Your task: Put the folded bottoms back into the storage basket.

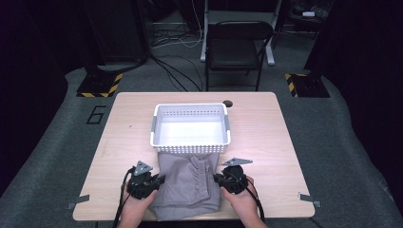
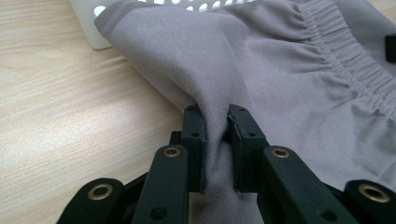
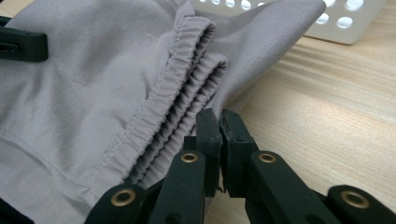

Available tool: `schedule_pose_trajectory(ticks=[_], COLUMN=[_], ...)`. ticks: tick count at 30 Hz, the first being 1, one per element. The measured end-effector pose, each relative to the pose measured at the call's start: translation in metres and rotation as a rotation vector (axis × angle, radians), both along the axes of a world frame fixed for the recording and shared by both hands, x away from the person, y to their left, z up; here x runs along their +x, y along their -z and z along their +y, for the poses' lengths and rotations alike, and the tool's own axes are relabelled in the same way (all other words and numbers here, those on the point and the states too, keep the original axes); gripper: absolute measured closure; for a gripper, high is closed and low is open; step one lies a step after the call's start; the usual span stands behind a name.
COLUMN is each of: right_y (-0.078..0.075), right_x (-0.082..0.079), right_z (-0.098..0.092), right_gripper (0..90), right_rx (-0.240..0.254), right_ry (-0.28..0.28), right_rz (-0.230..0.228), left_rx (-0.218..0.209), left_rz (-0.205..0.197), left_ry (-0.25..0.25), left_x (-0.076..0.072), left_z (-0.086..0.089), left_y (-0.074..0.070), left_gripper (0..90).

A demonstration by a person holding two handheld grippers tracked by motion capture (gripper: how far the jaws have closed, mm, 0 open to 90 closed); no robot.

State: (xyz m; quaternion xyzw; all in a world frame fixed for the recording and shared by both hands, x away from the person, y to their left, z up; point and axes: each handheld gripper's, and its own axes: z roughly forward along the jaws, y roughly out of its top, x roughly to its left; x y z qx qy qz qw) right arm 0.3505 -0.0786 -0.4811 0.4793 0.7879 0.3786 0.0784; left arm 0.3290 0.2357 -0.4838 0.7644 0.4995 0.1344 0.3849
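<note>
Grey cloth garment (image 1: 189,183) lies on the surface (image 1: 266,137) just before the white basket (image 1: 190,127); left tongs (image 2: 217,126) pinch its left edge, right tongs (image 3: 218,128) its right edge; a thin pinch could slip when lifted, dropping one side short of the basket.

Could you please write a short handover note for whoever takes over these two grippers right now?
Left gripper: shut on the left edge of the grey garment.
Right gripper: shut on the garment's right edge, beside the elastic waistband.
Garment: folded, lying on the table just in front of the white basket, touching its near wall.
Done: both edges pinched.
Left: probably lift the garment and put it in the basket, which looks empty.
</note>
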Motion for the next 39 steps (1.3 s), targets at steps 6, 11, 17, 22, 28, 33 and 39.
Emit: schedule_pose_trajectory(ticks=[6, 11, 17, 22, 28, 33, 39], right_y=[-0.009, -0.019, -0.027, -0.025, -0.026, -0.032, -0.043], right_x=[-0.003, -0.003, 0.000, 0.002, 0.002, 0.002, 0.001], right_z=[0.000, -0.002, -0.004, -0.003, -0.003, -0.007, -0.008], right_gripper=[87.5, 87.5, 87.5, 87.6, 87.7, 87.7, 87.7], right_rx=[0.009, 0.026, 0.028, 0.016, 0.020, 0.044, 0.056], right_ry=[-0.010, -0.013, -0.014, -0.019, -0.016, -0.015, -0.029], right_rz=[0.002, -0.001, -0.003, 0.006, 0.010, 0.010, 0.000], left_rx=[-0.036, -0.052, -0.051, -0.034, -0.019, -0.033, -0.026], left_rz=[0.008, 0.015, 0.007, 0.023, 0.019, 0.010, -0.004], left_ry=[-0.014, -0.017, -0.023, -0.015, 0.003, -0.007, -0.004], left_x=[-0.003, -0.003, -0.003, 0.000, -0.001, -0.002, -0.003], left_z=[0.003, 0.007, 0.008, 0.004, 0.001, 0.004, 0.004], left_y=[-0.011, -0.019, -0.023, -0.020, -0.025, -0.035, -0.048], left_gripper=[78.4, 79.3, 82.2, 83.1, 83.4, 83.4, 83.4])
